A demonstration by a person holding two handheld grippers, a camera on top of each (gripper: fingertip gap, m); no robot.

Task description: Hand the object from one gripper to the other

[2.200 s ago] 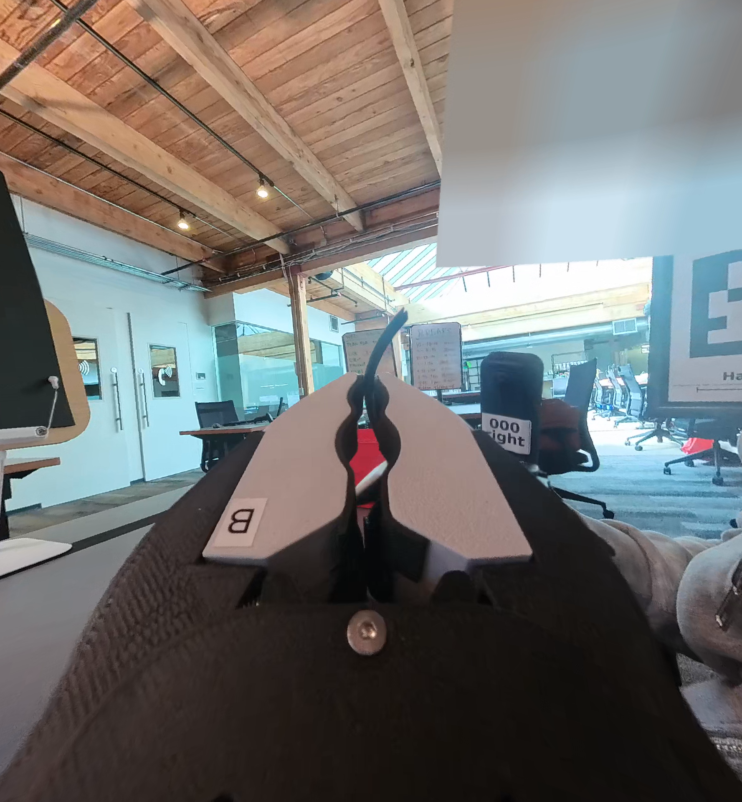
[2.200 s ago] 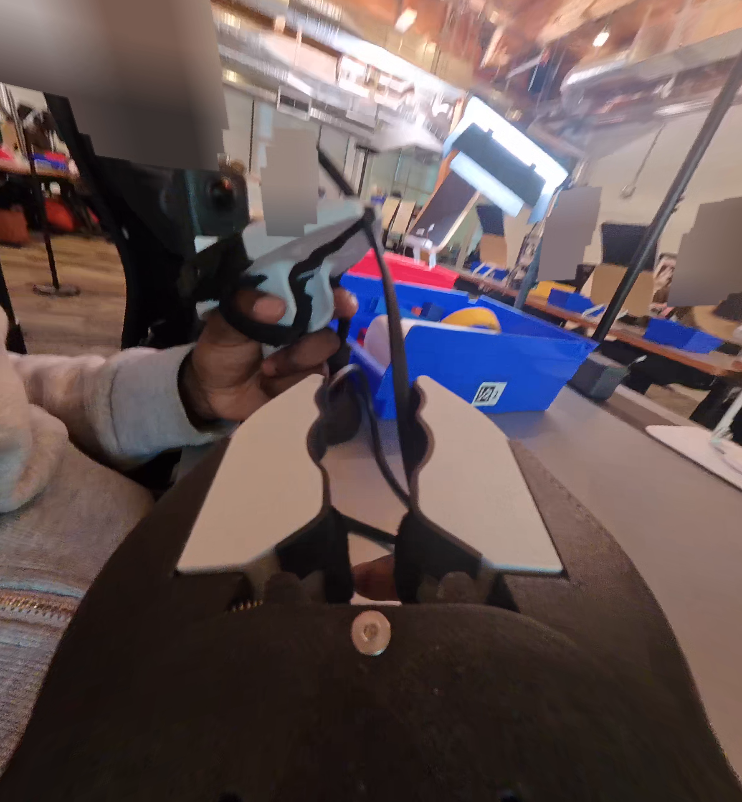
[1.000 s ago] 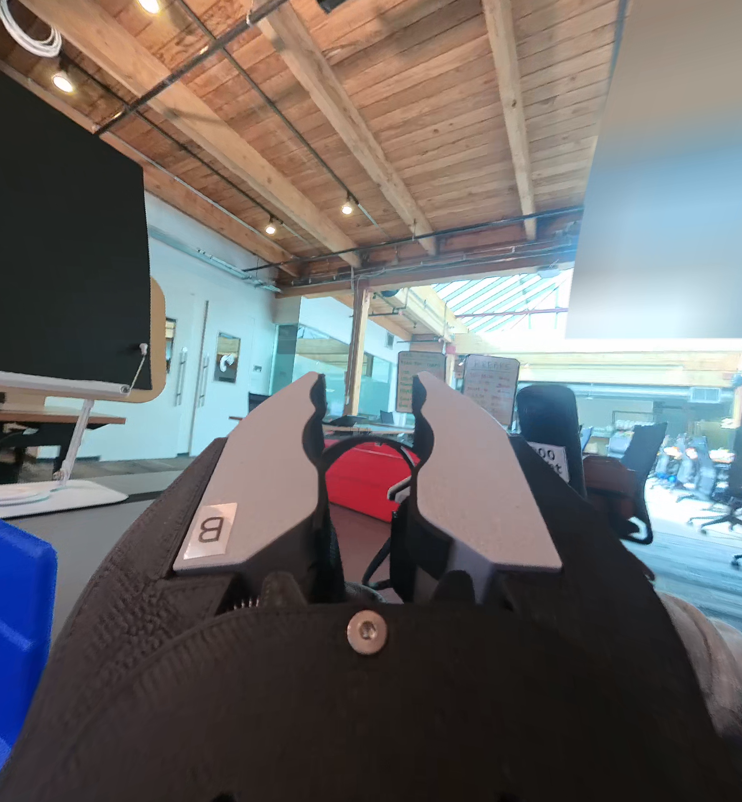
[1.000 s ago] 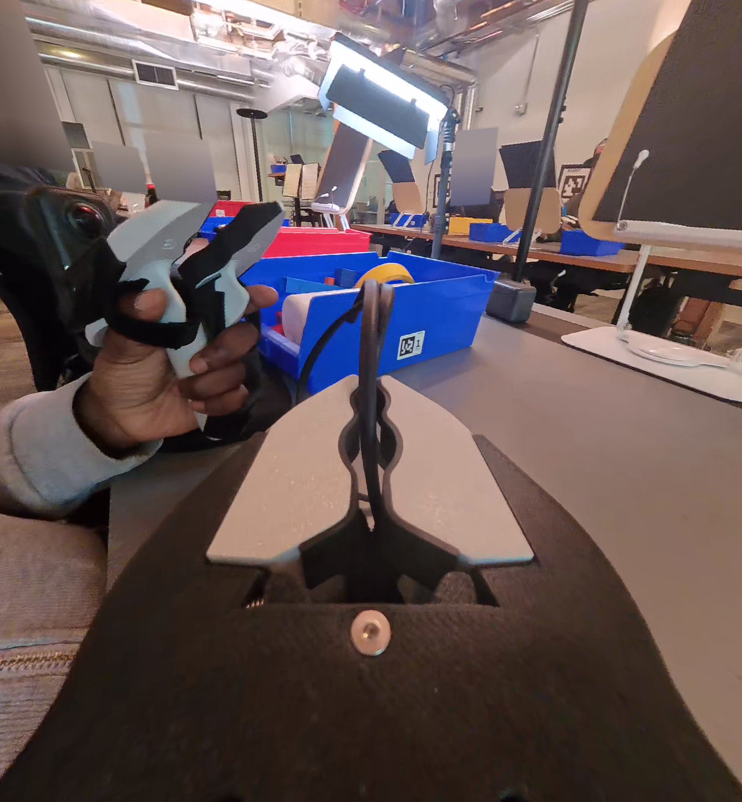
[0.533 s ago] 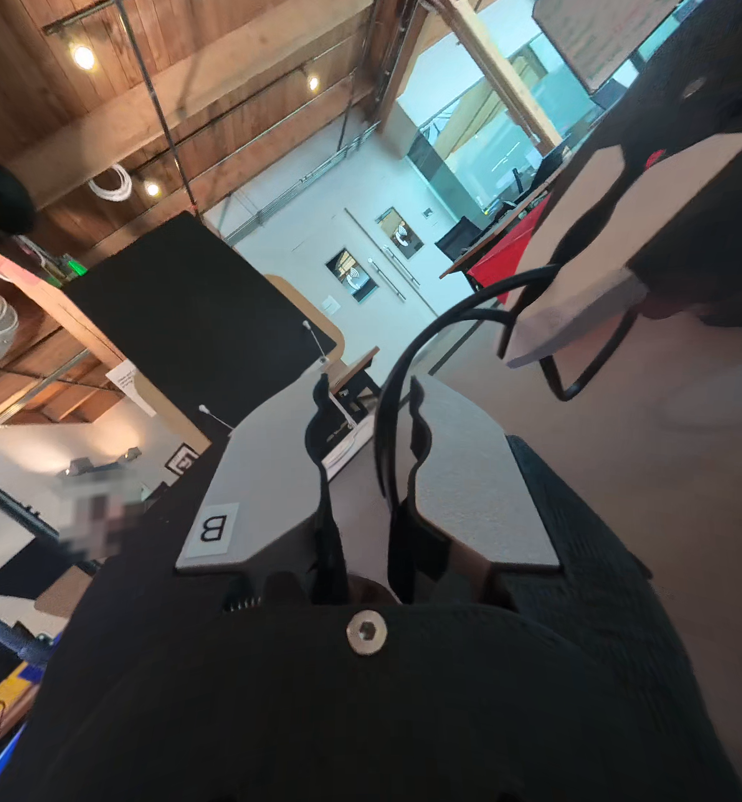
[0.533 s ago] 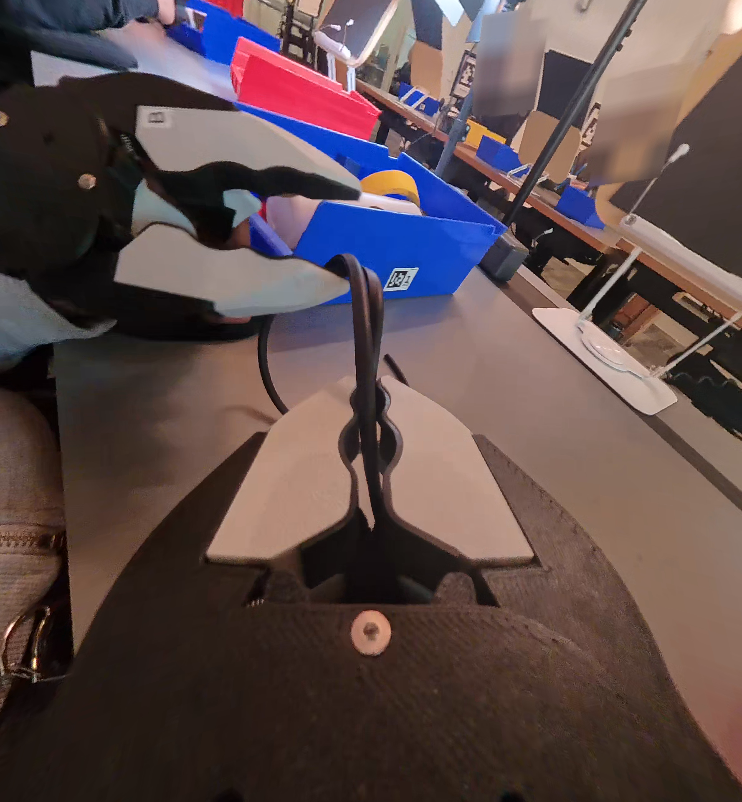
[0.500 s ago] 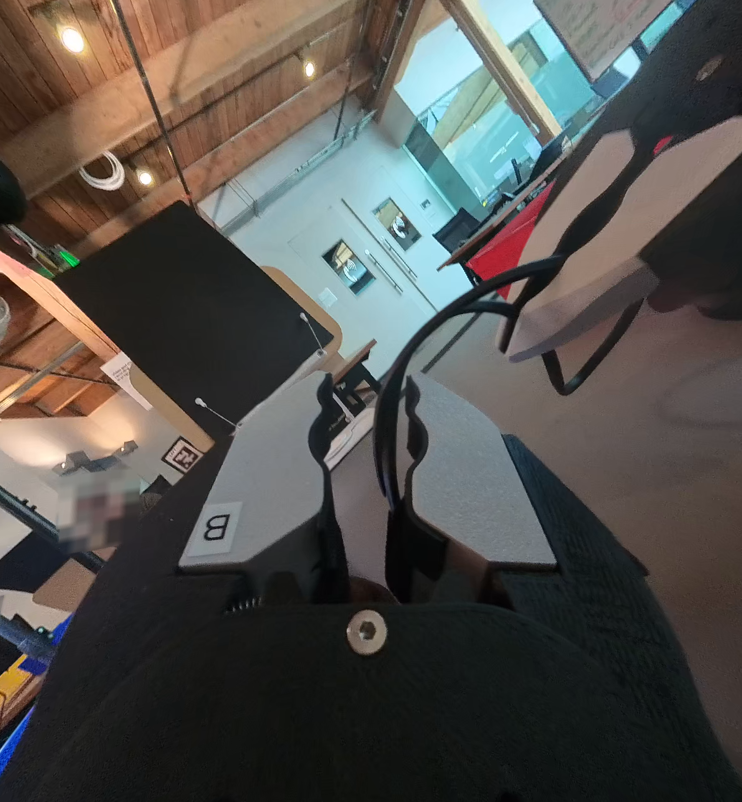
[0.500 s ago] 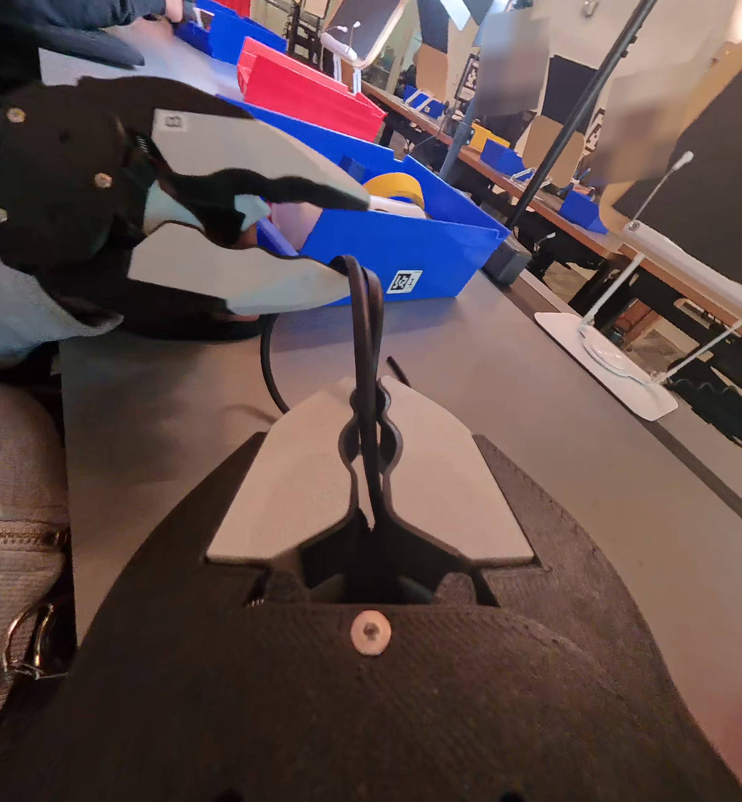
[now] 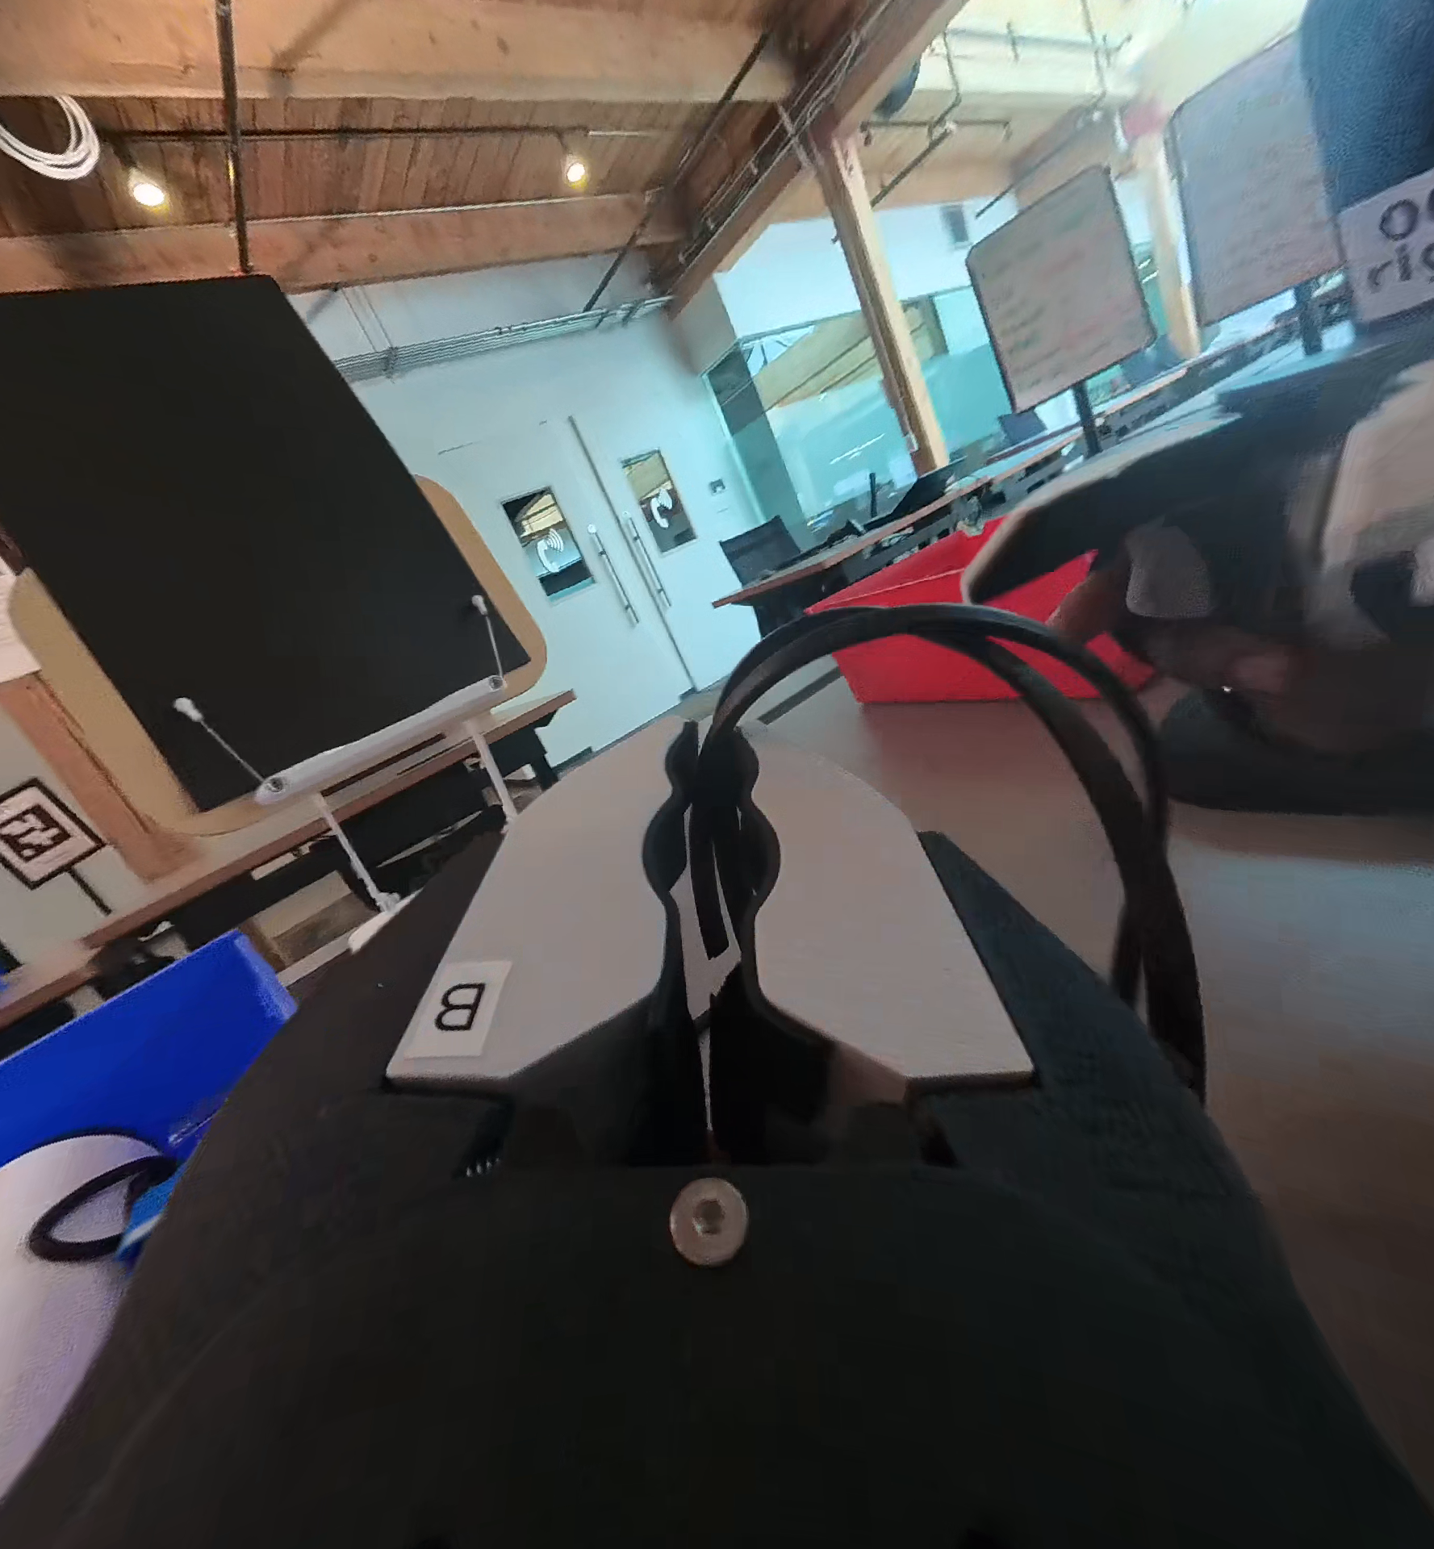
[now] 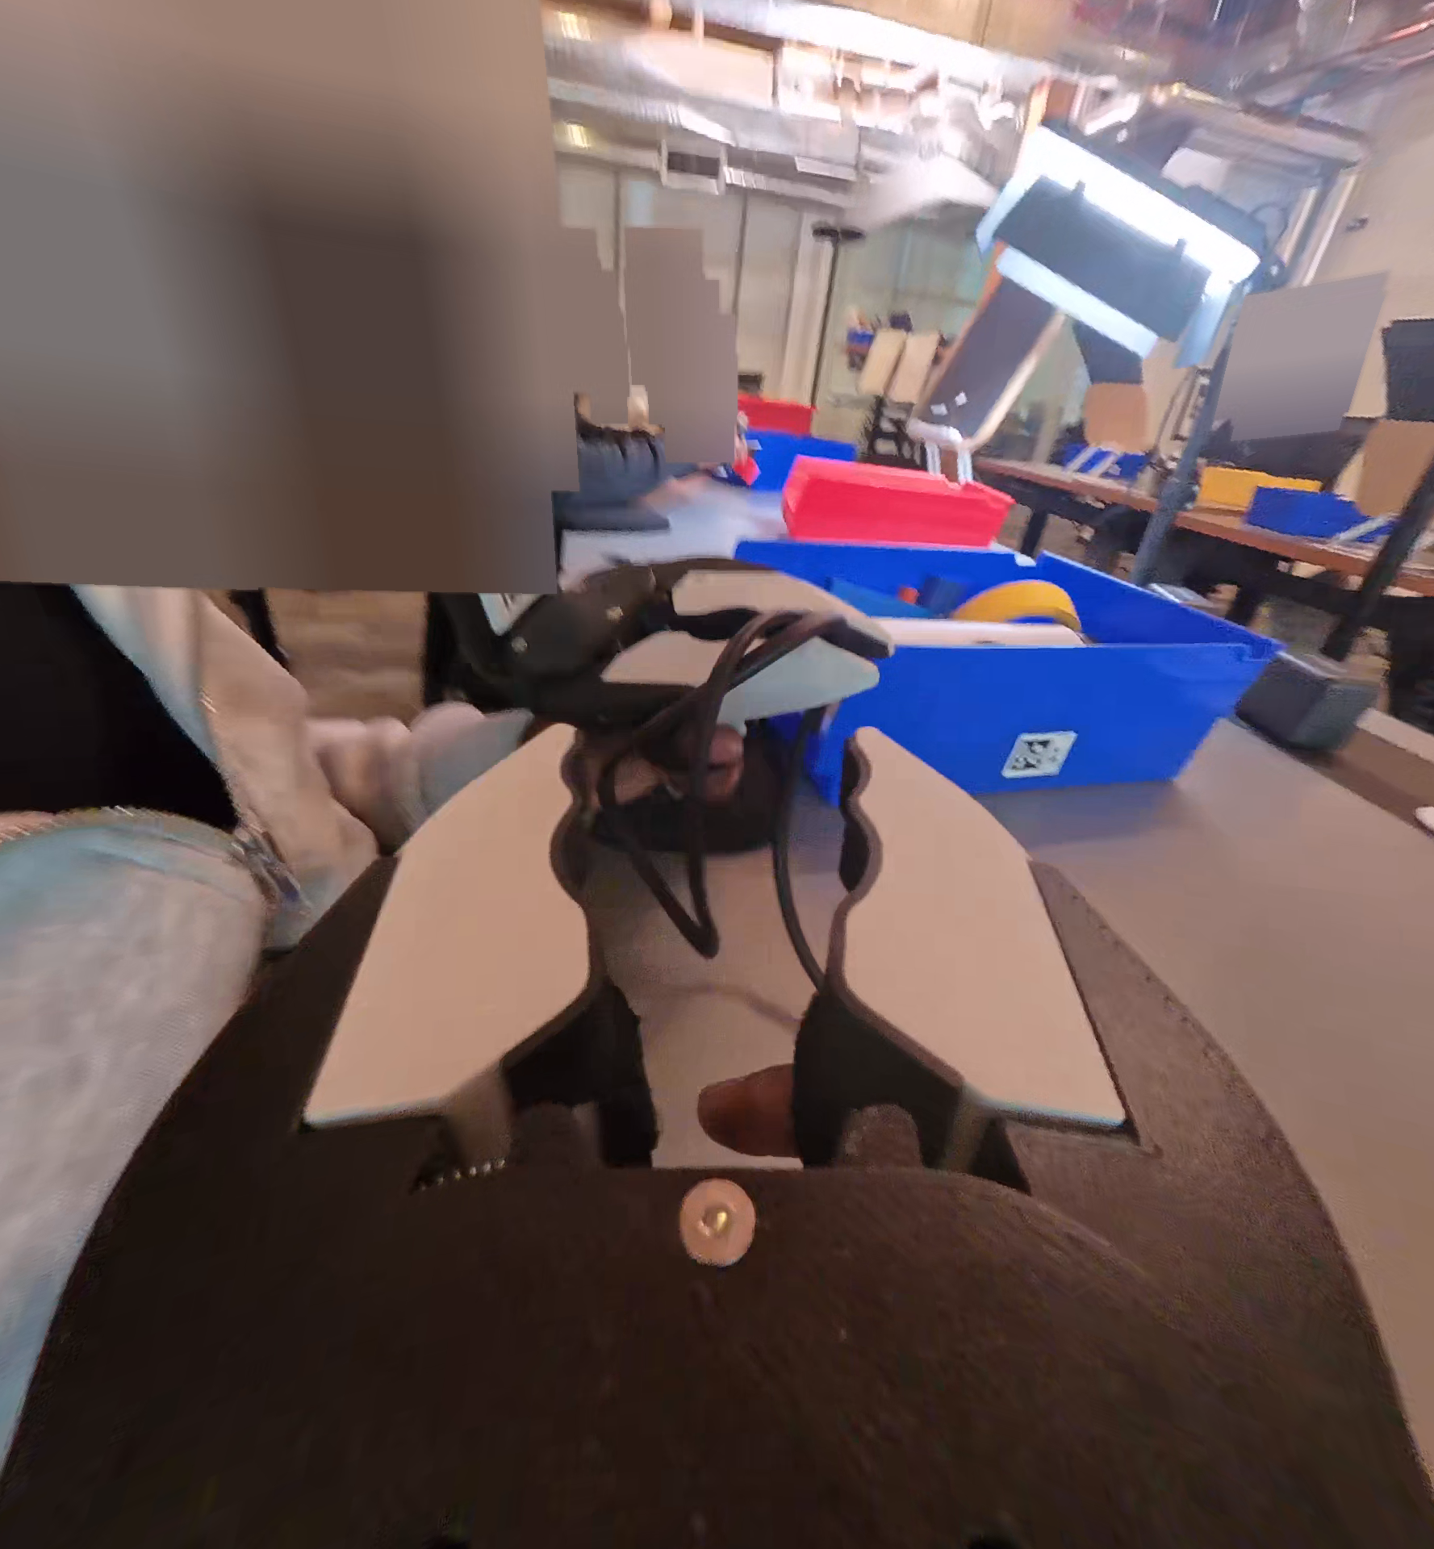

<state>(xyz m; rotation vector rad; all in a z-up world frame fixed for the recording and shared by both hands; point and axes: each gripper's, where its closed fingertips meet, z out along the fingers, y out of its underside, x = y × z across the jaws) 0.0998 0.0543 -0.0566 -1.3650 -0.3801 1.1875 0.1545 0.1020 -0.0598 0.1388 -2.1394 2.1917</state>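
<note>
In the left wrist view, the right gripper (image 9: pixel 1032 553) is smeared by motion and cut by the right edge, so its jaws cannot be read. The black cable (image 9: pixel 931 637) passes behind the left gripper's (image 9: pixel 709 754) body. The white roll (image 9: pixel 1 1257) is cut off at the left edge.

The left gripper (image 9: pixel 709 754) has matt grey plastic jaws with a fine grain, set in a rough, textured black body with a shiny metal screw (image 9: pixel 707 1230). The black cable (image 9: pixel 990 637) looks smooth, slightly glossy rubber. The blue bin (image 10: pixel 1057 696) is smooth plastic. The grey tabletop (image 10: pixel 1283 922) is matt.
</note>
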